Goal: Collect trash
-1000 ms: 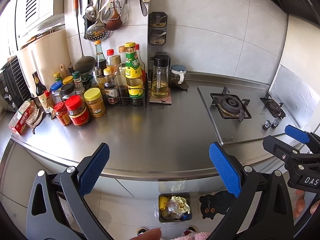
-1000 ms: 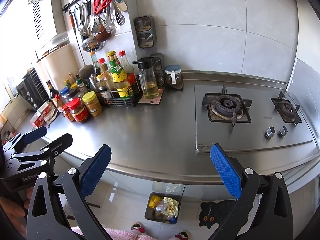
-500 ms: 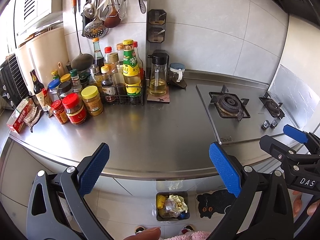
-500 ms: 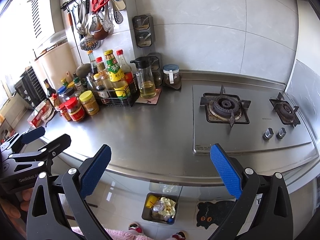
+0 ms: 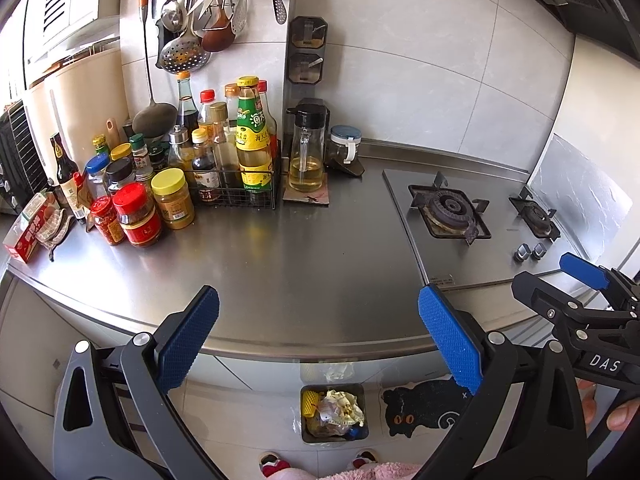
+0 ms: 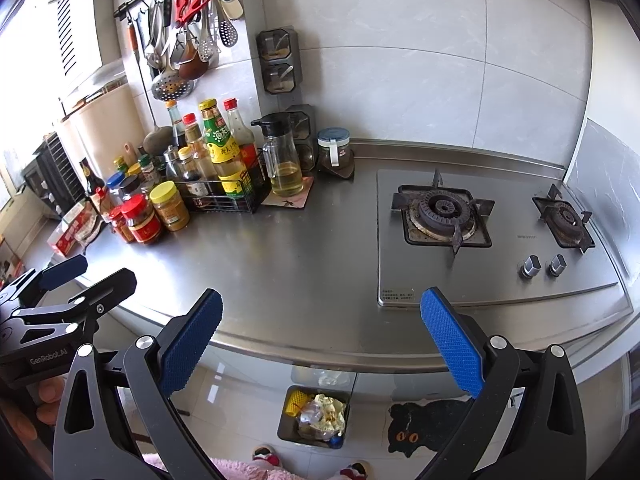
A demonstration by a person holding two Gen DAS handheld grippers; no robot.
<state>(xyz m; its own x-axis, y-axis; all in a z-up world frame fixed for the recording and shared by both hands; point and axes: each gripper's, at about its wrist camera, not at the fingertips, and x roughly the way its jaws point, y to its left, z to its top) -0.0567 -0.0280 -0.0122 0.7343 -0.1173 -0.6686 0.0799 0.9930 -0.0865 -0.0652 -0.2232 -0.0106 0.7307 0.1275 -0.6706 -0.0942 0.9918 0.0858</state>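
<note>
A small grey trash bin (image 5: 305, 434) stands on the floor below the counter edge, holding crumpled wrappers (image 5: 338, 408) and a yellow piece. It also shows in the right wrist view (image 6: 285, 426). My left gripper (image 5: 318, 338) is open and empty, held above the front edge of the steel counter (image 5: 304, 264). My right gripper (image 6: 320, 338) is open and empty, at the same height beside it. Each gripper shows at the side of the other's view: the right one (image 5: 576, 284), the left one (image 6: 76, 276).
Bottles and jars (image 5: 180, 176) crowd the counter's back left, with an oil jug (image 5: 306, 156) beside them. A gas hob (image 5: 472, 212) fills the right. Utensils (image 5: 200, 12) hang on the wall. A black cat mat (image 5: 424, 408) lies on the floor. A red box (image 5: 28, 232) sits far left.
Both grippers have risen and drawn back a little from the counter, so the scene sits slightly lower and farther. Both stay open and empty.
</note>
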